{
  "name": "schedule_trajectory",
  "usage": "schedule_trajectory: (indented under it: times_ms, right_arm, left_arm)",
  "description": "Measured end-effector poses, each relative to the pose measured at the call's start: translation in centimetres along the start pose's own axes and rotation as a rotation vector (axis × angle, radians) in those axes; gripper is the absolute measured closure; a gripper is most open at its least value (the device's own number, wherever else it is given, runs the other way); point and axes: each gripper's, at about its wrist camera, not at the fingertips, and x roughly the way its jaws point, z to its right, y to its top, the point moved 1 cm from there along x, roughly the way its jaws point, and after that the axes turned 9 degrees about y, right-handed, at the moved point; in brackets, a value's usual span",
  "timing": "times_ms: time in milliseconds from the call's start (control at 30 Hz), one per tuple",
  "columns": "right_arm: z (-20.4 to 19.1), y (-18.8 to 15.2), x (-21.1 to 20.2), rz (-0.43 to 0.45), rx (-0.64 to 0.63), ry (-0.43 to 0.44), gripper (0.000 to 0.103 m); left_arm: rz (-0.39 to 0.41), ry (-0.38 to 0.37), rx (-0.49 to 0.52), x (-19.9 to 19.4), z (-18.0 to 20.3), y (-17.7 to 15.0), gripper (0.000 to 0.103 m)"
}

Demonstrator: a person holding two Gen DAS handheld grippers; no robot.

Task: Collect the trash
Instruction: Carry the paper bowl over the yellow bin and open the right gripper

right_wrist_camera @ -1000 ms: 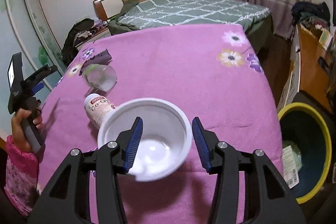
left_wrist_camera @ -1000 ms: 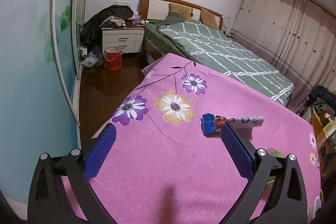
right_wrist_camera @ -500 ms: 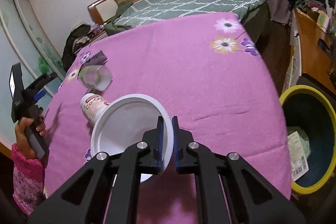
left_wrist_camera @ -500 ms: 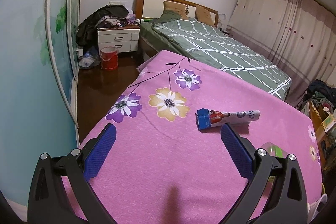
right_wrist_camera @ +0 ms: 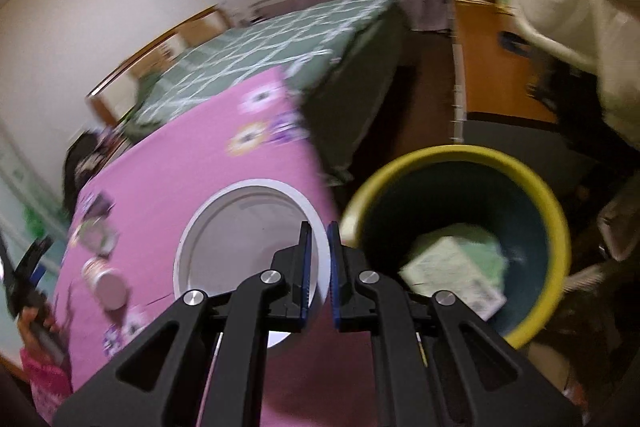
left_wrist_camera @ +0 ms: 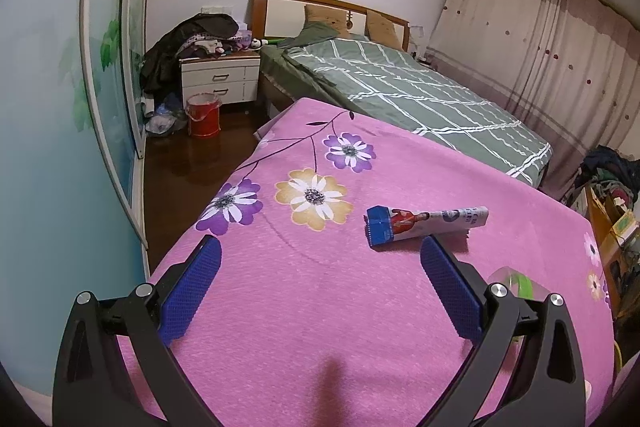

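White plastic bowl (right_wrist_camera: 248, 239) rim pinched in your right gripper (right_wrist_camera: 318, 269), just closed | swung off pink counter (right_wrist_camera: 180, 163) toward yellow-rimmed bin (right_wrist_camera: 556, 211) | left gripper (left_wrist_camera: 320, 279) wide, empty.

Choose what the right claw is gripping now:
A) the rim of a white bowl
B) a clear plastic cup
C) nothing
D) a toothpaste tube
A: in the right wrist view, the right claw is shut on the rim of the white bowl, beside the yellow-rimmed bin.
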Motion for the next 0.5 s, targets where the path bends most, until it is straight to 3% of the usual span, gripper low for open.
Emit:
schedule_trajectory:
  times_ms: [267, 400, 500]
  right_arm:
    - [5.4, 0.7, -0.3, 0.014, 0.084, -0.143, 0.091]
    - [6.1, 0.8, -0.6, 0.055, 0.09, -0.21, 0.072]
    - [5.6, 0.9, -0.7, 0.089, 0.084, -0.184, 0.071]
  left_arm:
    - [0.0, 0.002, 0.005, 0.0, 0.1, 0.0, 0.005]
    - [0.001, 0.0, 0.007, 0.0, 0.2, 0.0, 0.005]
    - [0.004, -0.01, 0.013, -0.1, 0.4, 0.0, 0.005]
